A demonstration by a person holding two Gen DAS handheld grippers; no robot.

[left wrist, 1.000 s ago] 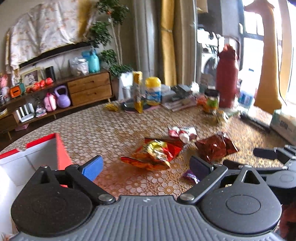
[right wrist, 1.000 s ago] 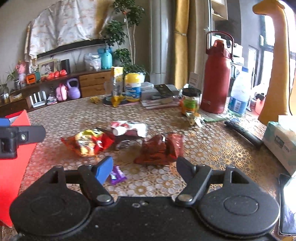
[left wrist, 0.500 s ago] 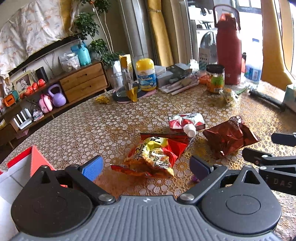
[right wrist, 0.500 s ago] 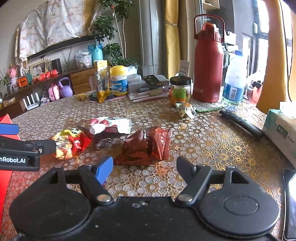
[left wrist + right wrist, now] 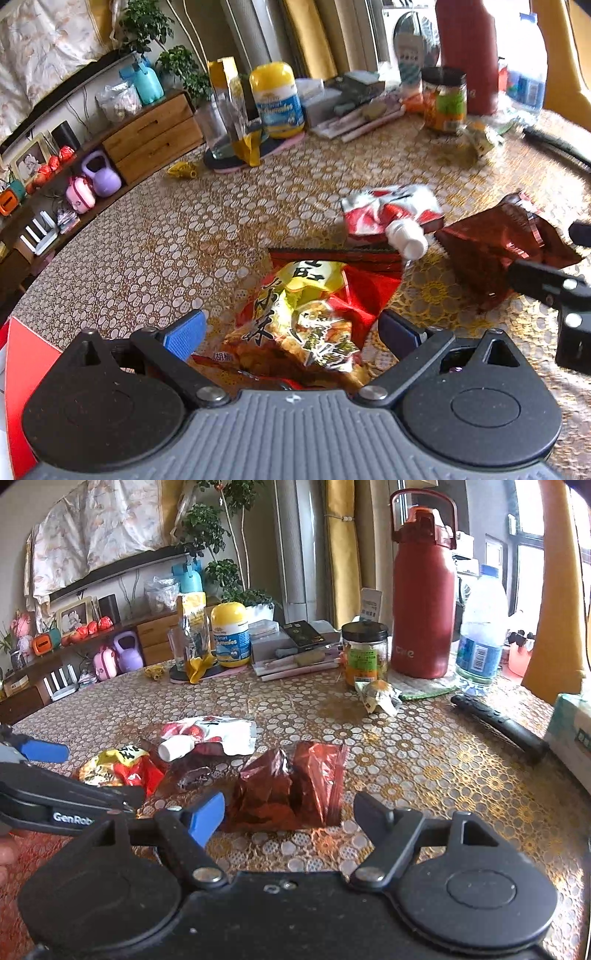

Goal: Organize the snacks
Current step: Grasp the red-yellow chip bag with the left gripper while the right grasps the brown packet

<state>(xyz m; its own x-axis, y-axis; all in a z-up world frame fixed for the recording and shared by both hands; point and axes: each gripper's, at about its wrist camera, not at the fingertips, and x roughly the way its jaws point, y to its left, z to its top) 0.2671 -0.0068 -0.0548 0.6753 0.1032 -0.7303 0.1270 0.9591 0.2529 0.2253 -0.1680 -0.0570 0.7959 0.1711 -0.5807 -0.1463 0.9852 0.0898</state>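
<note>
A red and yellow snack bag [image 5: 306, 314] lies on the table between the open fingers of my left gripper [image 5: 291, 332]; it also shows in the right wrist view [image 5: 118, 766]. A dark red foil bag [image 5: 291, 790] lies between the open fingers of my right gripper [image 5: 291, 812]; it also shows in the left wrist view [image 5: 495, 243]. A white and red pouch with a white cap [image 5: 391, 214] lies just beyond both, also in the right wrist view [image 5: 210, 734]. A red box [image 5: 26, 373] sits at the left edge.
The back of the table [image 5: 424, 746] holds a red flask [image 5: 423, 590], a water bottle [image 5: 480, 627], a jar [image 5: 364, 653], a yellow-lidded gummies tub [image 5: 231, 635], a glass, papers and a small wrapped snack [image 5: 378, 698]. A black handle [image 5: 498, 727] and a tissue box lie at the right.
Both grippers moved forward and down toward the snacks. The red and yellow bag now sits between my left fingers, the foil bag between my right fingers. Both stay open.
</note>
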